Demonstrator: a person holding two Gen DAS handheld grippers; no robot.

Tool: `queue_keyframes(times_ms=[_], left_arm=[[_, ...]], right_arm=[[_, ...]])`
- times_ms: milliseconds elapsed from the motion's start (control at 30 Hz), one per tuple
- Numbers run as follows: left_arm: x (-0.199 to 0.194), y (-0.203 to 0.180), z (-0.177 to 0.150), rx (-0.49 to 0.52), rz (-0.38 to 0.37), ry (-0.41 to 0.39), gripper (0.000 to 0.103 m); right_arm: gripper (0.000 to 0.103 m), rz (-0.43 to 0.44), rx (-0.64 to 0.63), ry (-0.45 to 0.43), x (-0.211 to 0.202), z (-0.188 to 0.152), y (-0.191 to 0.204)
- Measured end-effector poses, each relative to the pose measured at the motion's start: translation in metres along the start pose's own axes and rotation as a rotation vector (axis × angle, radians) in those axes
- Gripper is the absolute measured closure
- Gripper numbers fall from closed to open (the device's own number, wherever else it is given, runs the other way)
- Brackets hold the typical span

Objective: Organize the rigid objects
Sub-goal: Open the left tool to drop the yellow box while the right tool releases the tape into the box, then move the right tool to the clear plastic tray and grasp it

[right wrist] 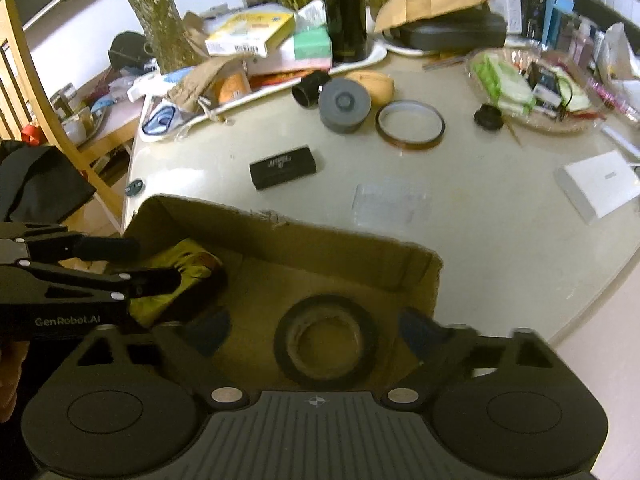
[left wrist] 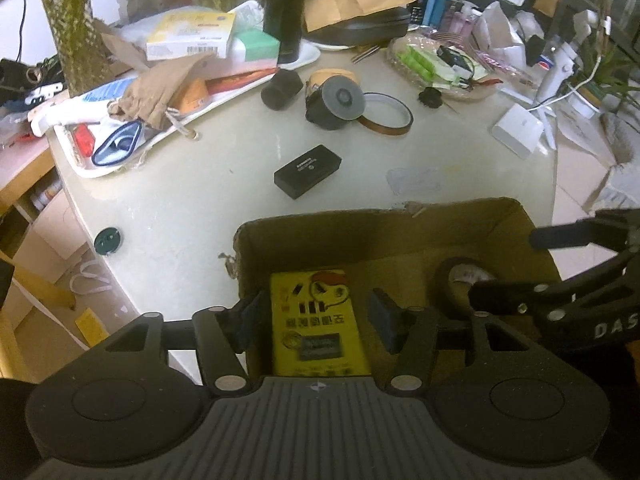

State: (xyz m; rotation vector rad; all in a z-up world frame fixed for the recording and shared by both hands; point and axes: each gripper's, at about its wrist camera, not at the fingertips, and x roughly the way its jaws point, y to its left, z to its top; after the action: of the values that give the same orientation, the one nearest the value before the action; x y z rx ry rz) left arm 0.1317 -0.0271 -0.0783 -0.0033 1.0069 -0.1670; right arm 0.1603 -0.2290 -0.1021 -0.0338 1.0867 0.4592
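Observation:
An open cardboard box (left wrist: 360, 232) (right wrist: 320, 248) stands at the near edge of the table. A yellow printed box (left wrist: 318, 320) (right wrist: 176, 276) lies flat on its floor. My left gripper (left wrist: 316, 320) (right wrist: 136, 266) is open, with the yellow box between its blue pads (left wrist: 382, 316), which stand just off its sides. A black tape roll (right wrist: 326, 340) (left wrist: 452, 280) lies flat on the right side of the carton floor. My right gripper (right wrist: 316, 332) (left wrist: 520, 264) is open wide around the roll, both pads well apart from it.
On the table beyond the carton lie a small black case (left wrist: 308, 170) (right wrist: 284, 167), an amber tape ring (left wrist: 386, 114), a grey round part (left wrist: 338, 104), a black cap (left wrist: 282, 88) and a white box (left wrist: 518, 130). A cluttered white tray (left wrist: 92, 170) lies far left. A wooden chair (right wrist: 20, 80) stands left of the table.

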Motion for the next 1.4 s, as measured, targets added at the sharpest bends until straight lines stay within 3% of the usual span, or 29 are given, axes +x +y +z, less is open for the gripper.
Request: queue_keyframes(times_ms=[133,367,933,1400], left_arm=[[-0.004,-0.002,0.0,0.017,-0.011,-0.013,0.038],[-0.018,-0.005,0.002,0.044,-0.006,-0.05,0.035],[-0.029,0.026,0.003,0.04,-0.009,-0.056,0.034],[-0.017,0.033,0.012,0.035,-0.042,-0.079,0.034]], right_arm=[[0.0,-0.012,0.012,-0.021,-0.008,0.002,-0.001],[0.0,-0.036,-0.004,-0.05,-0.02,0.001,0.002],[0.0,-0.104,0.033,-0.04,-0.027,-0.009,-0.004],[0.0,-0.12,0.067,-0.056,-0.017,0.007,-0.02]])
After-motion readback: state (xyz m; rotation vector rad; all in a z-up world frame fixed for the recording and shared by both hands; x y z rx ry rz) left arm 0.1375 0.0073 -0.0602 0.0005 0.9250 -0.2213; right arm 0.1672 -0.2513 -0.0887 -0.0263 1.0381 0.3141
